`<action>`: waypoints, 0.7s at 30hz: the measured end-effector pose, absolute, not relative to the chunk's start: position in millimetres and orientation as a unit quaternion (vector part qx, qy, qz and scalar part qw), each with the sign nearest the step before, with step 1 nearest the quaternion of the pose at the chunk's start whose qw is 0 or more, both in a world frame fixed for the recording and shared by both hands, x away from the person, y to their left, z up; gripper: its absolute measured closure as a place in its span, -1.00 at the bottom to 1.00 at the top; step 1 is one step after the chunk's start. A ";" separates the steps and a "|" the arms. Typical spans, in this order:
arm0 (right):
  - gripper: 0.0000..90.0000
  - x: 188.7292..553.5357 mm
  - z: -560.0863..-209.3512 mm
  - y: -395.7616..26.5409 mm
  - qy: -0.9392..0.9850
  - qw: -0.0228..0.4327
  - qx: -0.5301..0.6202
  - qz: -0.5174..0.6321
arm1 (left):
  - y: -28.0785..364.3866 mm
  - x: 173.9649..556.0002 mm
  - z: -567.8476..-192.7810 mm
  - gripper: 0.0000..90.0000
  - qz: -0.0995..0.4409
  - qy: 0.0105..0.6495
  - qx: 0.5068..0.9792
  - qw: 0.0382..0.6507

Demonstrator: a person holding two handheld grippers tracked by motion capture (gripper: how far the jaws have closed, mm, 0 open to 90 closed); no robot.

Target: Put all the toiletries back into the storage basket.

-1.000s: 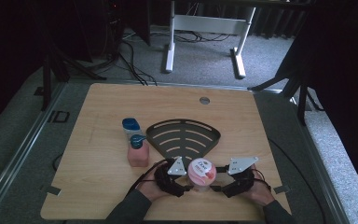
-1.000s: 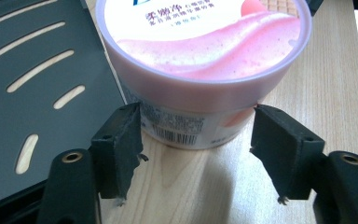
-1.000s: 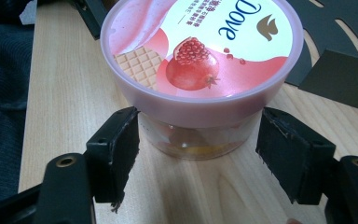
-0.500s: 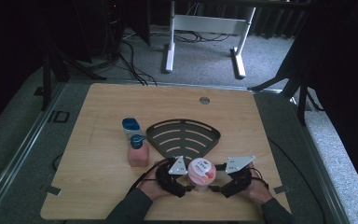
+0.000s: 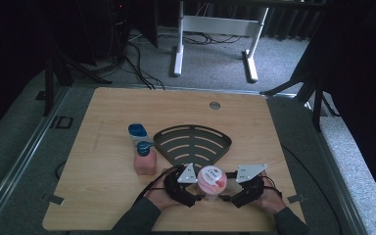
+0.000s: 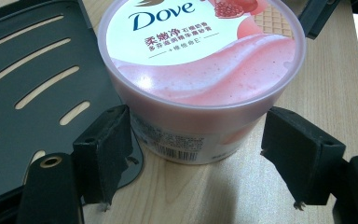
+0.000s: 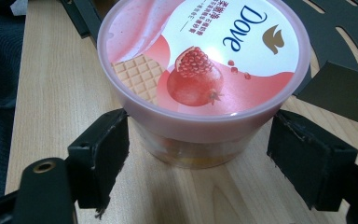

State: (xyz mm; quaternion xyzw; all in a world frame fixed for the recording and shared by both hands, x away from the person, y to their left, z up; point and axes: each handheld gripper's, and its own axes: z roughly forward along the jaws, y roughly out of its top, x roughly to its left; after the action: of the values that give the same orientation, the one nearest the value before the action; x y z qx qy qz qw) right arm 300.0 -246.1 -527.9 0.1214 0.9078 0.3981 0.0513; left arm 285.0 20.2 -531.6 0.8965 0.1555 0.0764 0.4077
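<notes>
A pink Dove tub (image 5: 212, 179) with a pomegranate picture on its lid stands upright near the table's front edge, just in front of the black slotted rack (image 5: 192, 142). My left gripper (image 5: 199, 196) comes at it from the left and my right gripper (image 5: 225, 197) from the right. In the left gripper view the tub (image 6: 200, 70) sits between the jaws of the left gripper (image 6: 203, 163), whose pads stand just off its wall. The right gripper (image 7: 205, 161) flanks the tub (image 7: 200, 70) the same way. Both pairs of jaws have just been opening and now stand open around the tub.
A pink bottle with a blue cap (image 5: 145, 159) and a blue-capped bottle (image 5: 138, 131) behind it stand left of the rack. A round grommet (image 5: 215, 105) is set into the wooden table (image 5: 103, 196) at the back. Desk legs and cables lie beyond the table.
</notes>
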 end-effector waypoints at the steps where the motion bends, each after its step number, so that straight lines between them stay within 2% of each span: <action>1: -0.54 299.9 -527.9 -246.0 0.908 0.051 0.122 0.398 | 20.0 284.9 -531.4 -0.45 0.077 0.156 0.897 0.407; 21: -0.54 300.6 -522.0 -242.3 0.909 0.056 0.110 0.399 | 23.6 282.4 -524.4 -0.43 0.082 0.161 0.896 0.405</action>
State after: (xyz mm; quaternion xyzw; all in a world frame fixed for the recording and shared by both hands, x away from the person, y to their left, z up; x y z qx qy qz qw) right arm 300.6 -242.3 -522.0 0.1102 0.9085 0.3991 0.0562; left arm 282.4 23.6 -524.4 0.8961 0.1614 0.0817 0.4053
